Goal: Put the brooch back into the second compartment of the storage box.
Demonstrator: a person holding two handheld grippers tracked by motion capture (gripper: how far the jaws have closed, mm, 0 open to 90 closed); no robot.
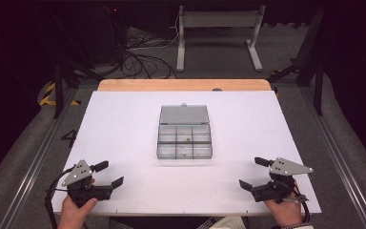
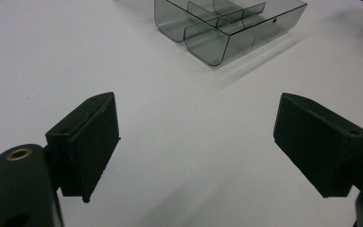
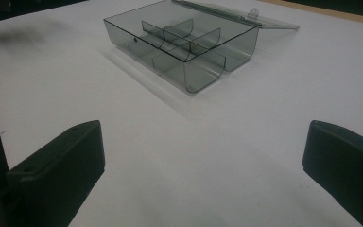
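A clear grey compartment box (image 1: 184, 140) sits in the middle of the white table, its lid (image 1: 183, 114) swung open and lying flat behind it. One middle compartment holds a tiny brown item (image 1: 187, 140). My left gripper (image 1: 110, 173) rests near the front left corner, open, nothing between its jaws. My right gripper (image 1: 252, 172) mirrors it at the front right, also open. In the left gripper view the box (image 2: 227, 28) lies far ahead of the left gripper (image 2: 203, 137). In the right gripper view the box (image 3: 184, 47) and lid (image 3: 236, 12) stand well beyond the right gripper (image 3: 203, 161).
The white table sheet (image 1: 124, 124) ends in a wooden strip (image 1: 184, 85) at the back. Beyond it, a grey metal stand (image 1: 217, 28) and loose cables (image 1: 138, 57) lie on the floor. Metal rails (image 1: 33, 162) run along both sides.
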